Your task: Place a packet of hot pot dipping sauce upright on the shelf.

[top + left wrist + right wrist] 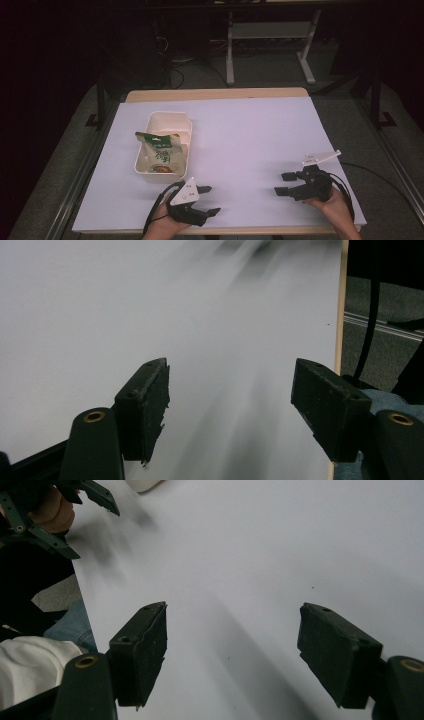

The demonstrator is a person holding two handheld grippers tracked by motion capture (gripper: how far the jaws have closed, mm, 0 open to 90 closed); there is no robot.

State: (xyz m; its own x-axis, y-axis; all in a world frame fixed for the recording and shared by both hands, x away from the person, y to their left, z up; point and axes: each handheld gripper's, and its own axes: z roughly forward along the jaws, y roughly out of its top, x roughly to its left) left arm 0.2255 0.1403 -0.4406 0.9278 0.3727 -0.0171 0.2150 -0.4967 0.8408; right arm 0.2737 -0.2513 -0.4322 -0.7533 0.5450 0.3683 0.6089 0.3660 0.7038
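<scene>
The cream tray (186,122) is the landmark here: it sits on the white table cover (250,135), and the green snack pouch (161,150) lies inside it, its top corner riding up over the tray's left rim rather than lying flat. The left gripper (209,200) hovers just in front of the tray's near right corner, jaws spread wide and holding nothing; in the left gripper view the jaws frame bare white cover. The right gripper (282,184) is well apart from the tray, off to its right near the front edge of the table, jaws likewise wide apart and empty, as the right gripper view confirms. The likeliest trouble, as I judge it, comes from the pouch itself: it looks thin and slick, so a pinch on a loose corner could slide off or only crumple the film. Because the pouch leans on the rim, a pull could drag or tip the light tray along with it, with nothing holding the tray down. The left gripper is also very close to the tray's wall, so a careless reach may knock the tray instead of entering it. The blur in the left gripper view suggests quick motion, which raises that risk
</scene>
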